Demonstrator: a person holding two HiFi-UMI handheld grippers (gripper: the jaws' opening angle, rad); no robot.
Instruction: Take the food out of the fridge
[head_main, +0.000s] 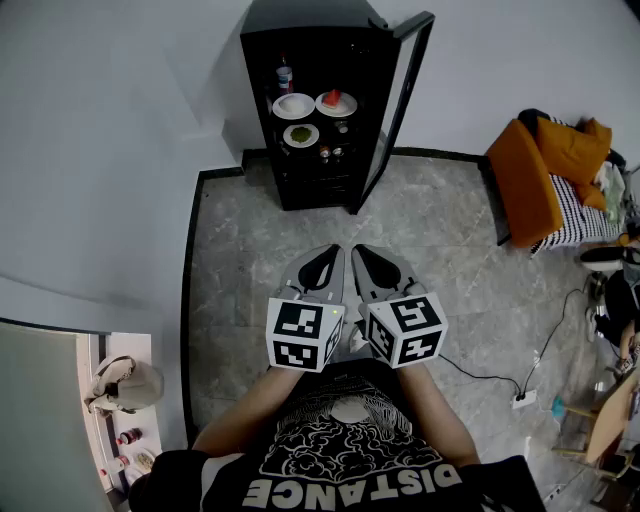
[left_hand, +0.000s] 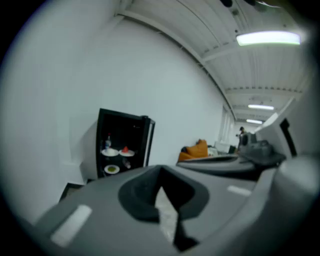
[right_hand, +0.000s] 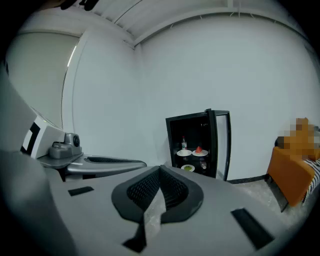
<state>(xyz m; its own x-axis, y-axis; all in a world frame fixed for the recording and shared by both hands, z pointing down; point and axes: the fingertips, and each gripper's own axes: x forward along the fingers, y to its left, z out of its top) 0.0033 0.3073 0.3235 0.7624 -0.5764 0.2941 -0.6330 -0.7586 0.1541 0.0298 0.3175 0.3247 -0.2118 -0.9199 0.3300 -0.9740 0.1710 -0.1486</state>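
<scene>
The grey floor (head_main: 280, 250) between the person and the fridge (head_main: 315, 190) is left bare, so a straight approach is unobstructed. The opening is exposed, with the door (head_main: 398, 100) swung wide to the right. The upper shelf is crowded by a white plate (head_main: 293, 105), a plate of red food (head_main: 336, 103) and a bottle (head_main: 285, 73) behind them. To the right, a cable (head_main: 480, 378) is laid across the floor near an orange seat (head_main: 525, 180)

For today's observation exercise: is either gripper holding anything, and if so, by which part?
Nothing is held. The left gripper and right gripper are both shut and empty; the food sits in the fridge.
</scene>
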